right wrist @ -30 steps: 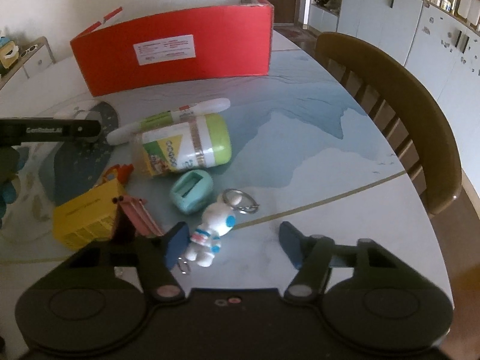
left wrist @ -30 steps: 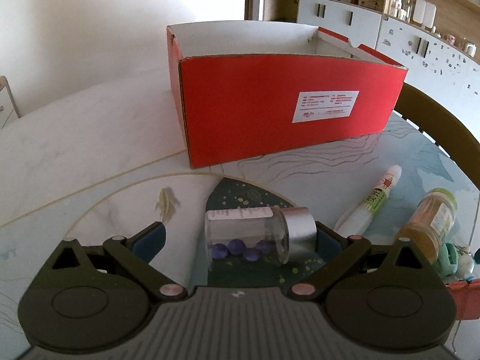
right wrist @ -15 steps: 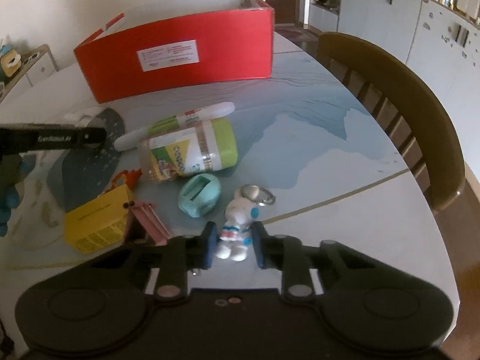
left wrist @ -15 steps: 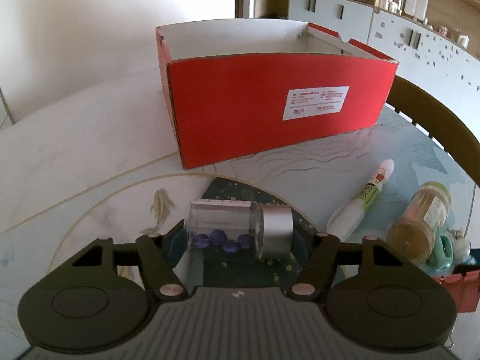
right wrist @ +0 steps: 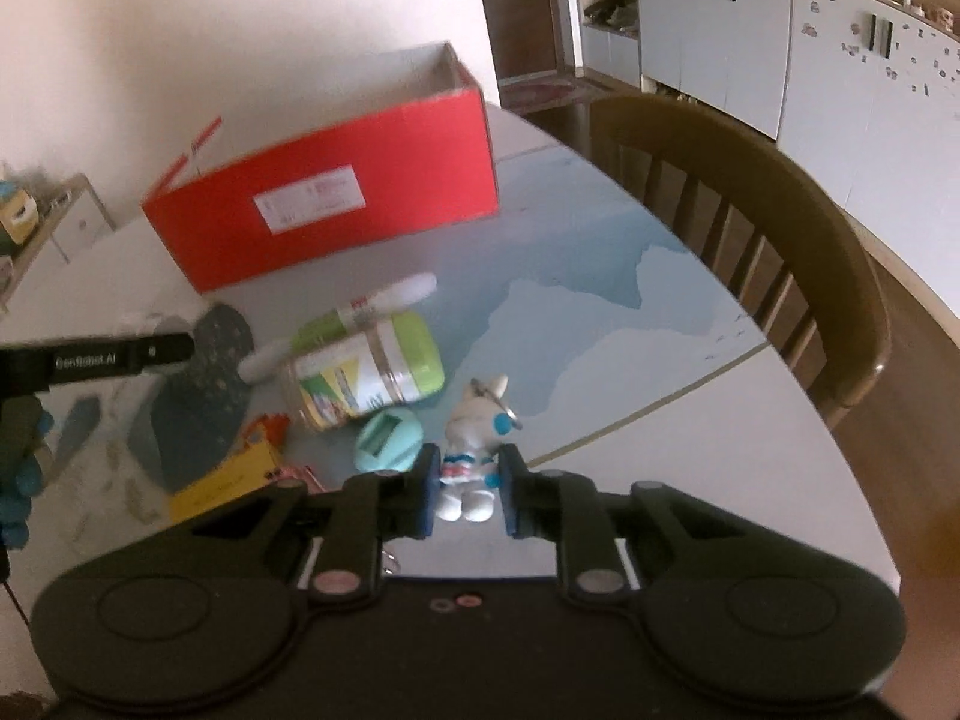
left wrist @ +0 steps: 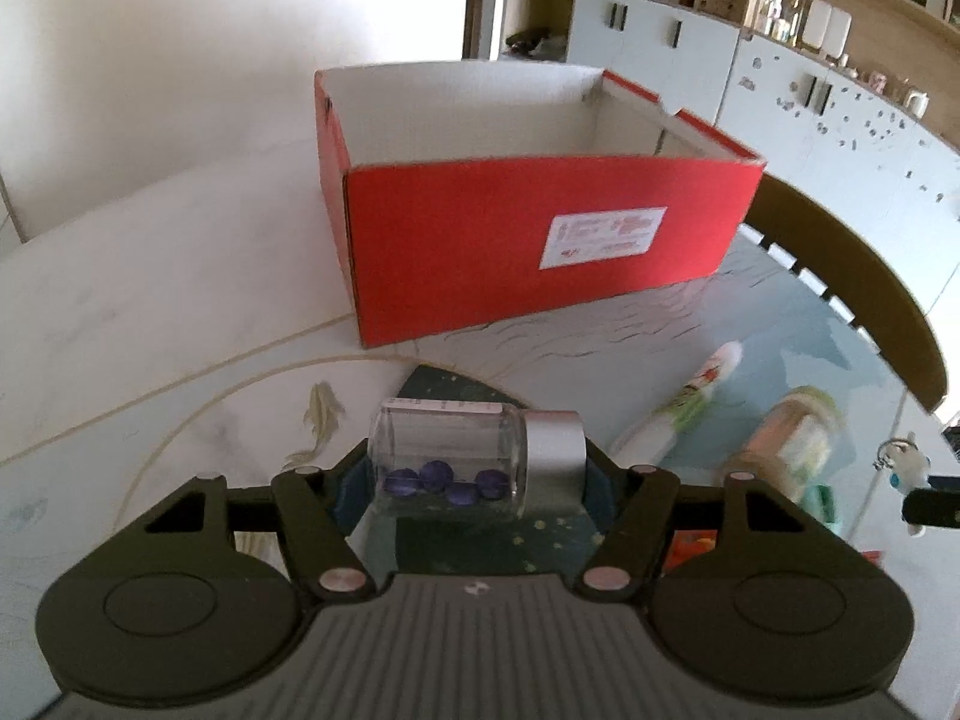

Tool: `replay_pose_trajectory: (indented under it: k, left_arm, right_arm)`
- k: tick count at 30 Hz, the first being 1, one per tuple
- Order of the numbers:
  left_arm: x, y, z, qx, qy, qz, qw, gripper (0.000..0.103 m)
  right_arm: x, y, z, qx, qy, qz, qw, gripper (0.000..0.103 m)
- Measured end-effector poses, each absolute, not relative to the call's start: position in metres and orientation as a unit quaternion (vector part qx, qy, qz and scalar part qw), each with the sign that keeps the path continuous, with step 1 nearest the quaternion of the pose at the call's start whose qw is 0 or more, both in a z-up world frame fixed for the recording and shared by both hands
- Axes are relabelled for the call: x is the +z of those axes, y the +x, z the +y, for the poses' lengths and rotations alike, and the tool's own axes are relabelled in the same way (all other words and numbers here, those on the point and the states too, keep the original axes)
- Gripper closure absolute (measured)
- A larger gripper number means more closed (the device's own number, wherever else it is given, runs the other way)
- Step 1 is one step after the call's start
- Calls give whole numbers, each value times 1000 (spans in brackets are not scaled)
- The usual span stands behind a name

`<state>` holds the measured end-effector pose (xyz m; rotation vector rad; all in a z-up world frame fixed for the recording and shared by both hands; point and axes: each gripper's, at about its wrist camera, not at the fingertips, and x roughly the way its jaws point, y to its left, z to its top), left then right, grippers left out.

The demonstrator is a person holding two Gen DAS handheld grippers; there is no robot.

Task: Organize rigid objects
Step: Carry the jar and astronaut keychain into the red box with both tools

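My left gripper is shut on a clear glass jar with a silver lid and purple beads inside, held sideways above the table. An open red cardboard box stands ahead of it, white inside. My right gripper is shut on a white astronaut keychain figure, lifted off the table. The red box also shows in the right wrist view, at the back left.
On the table lie a green-lidded bottle, a white marker pen, a teal sharpener and a yellow toy block. A wooden chair stands at the table's right edge. White cabinets line the far wall.
My left gripper shut on the jar and lifted it toward the box. My right gripper shut on the astronaut figure and raised it off the table.
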<state>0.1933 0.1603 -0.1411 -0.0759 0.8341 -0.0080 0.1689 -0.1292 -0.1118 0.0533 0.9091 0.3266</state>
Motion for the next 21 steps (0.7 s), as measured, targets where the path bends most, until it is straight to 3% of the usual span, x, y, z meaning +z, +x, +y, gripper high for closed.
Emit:
replay_pose_trajectory:
  k: [21]
  left_arm:
    - [-49, 177, 138, -59, -16, 369, 927, 35]
  right_arm:
    - [10, 178, -114, 245, 6, 356, 902, 84]
